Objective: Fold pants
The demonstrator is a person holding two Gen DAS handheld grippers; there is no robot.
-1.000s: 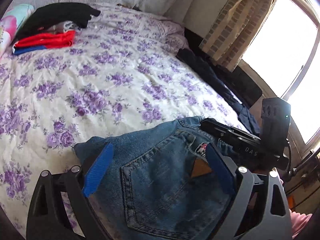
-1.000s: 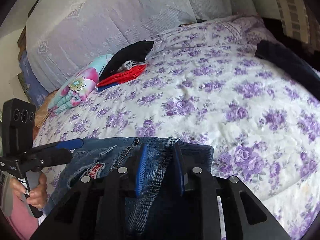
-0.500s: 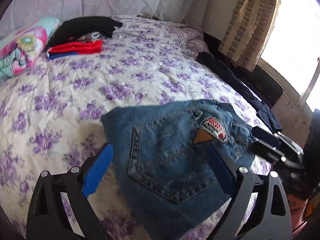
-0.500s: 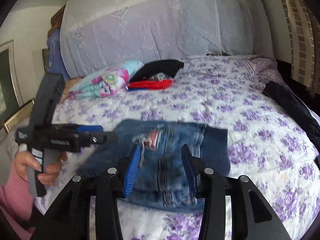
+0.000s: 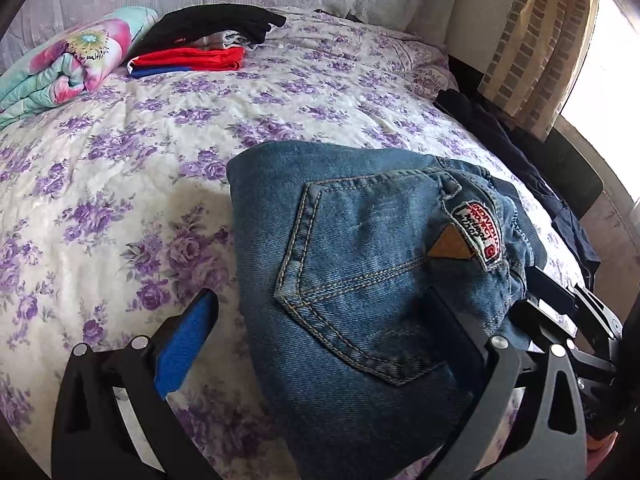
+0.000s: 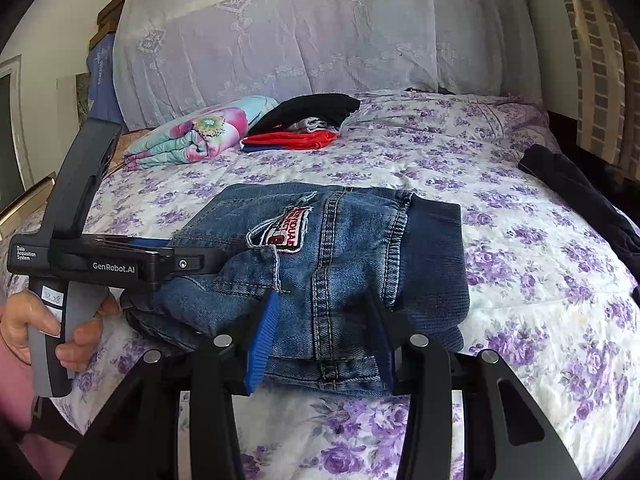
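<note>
Folded blue jeans [image 5: 360,264] with a red and white patch lie flat on the flowered bedspread [image 5: 120,168]. My left gripper [image 5: 320,336] is at their near edge, and its jaws are opening wide. One blue pad [image 5: 186,344] hangs over bare bedspread and the other finger over the denim, neither pressing. In the right wrist view a hand holds the left gripper [image 6: 188,258] at the jeans' [image 6: 340,248] left side. My right gripper [image 6: 320,336] stands open astride their near edge with loose fabric between the pads. The right gripper [image 5: 552,300] shows by the waistband.
At the head of the bed are a stack of folded red, blue and black clothes [image 6: 300,128] and a rolled flowered blanket [image 6: 200,136]. Dark garments [image 6: 580,200] lie along the right edge. A curtain [image 5: 532,40] and a bright window are beyond.
The jeans went from hanging in my right gripper to lying flat on the bed. The right gripper opened off them and levelled. The left gripper opened wider and drew back.
</note>
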